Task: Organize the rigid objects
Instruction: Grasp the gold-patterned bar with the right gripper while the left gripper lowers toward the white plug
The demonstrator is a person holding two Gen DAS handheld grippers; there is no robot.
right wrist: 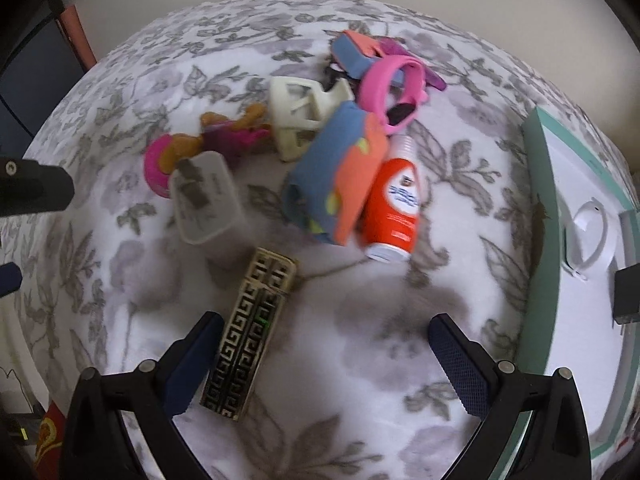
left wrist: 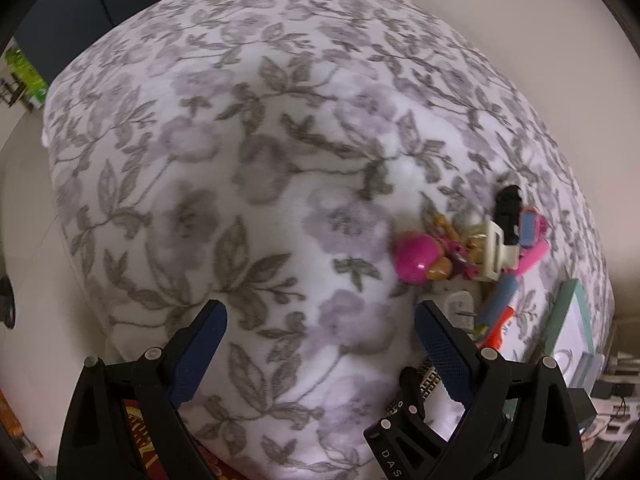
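Rigid objects lying in a loose heap on the floral bedspread [right wrist: 320,380], both grippers hovering with nothing held.

Right gripper [right wrist: 326,364] is gaping wide beside the gold-and-black patterned case [right wrist: 250,336]; orange bottle [right wrist: 394,204], blue-and-orange toy [right wrist: 340,176], cream clip [right wrist: 304,114] and pink band [right wrist: 394,84] are lying beyond. Left gripper [left wrist: 320,354] is likewise spread wide; pink-helmeted figure [left wrist: 420,260], possibly a doll, is lying ahead-right.
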